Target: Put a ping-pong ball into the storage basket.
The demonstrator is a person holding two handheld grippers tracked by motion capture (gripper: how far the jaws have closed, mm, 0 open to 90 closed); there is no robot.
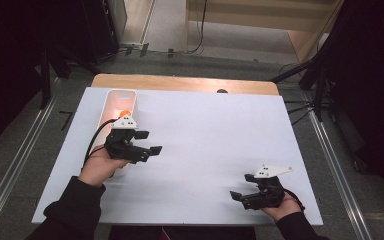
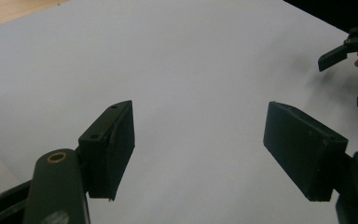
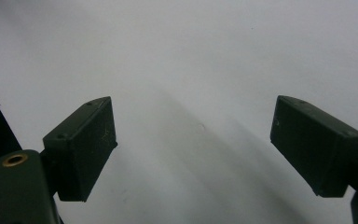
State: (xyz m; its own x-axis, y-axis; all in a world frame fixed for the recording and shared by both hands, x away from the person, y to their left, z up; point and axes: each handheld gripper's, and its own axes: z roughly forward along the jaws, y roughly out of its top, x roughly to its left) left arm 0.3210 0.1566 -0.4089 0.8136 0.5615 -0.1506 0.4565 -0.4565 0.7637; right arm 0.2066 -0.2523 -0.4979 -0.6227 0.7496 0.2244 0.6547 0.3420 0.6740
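My left gripper (image 1: 150,142) hovers over the left part of the white table sheet (image 1: 205,135), pointing right, jaws open with nothing between them. In the left gripper view its jaws (image 2: 200,109) frame bare white sheet, and the other gripper (image 2: 349,49) shows far off at the top right. My right gripper (image 1: 242,186) sits near the front right edge, pointing left, open and empty. Its own view (image 3: 193,102) looks onto plain white sheet. A long white tray (image 1: 114,100) lies just behind the left hand, with a small orange object (image 1: 124,112) inside it.
A strip of wooden tabletop (image 1: 180,82) shows behind the sheet, with a small dark round thing (image 1: 222,91) on it. Black stand legs (image 1: 310,70) rise at the back right, and metal floor rails (image 1: 15,165) run along both sides of the table.
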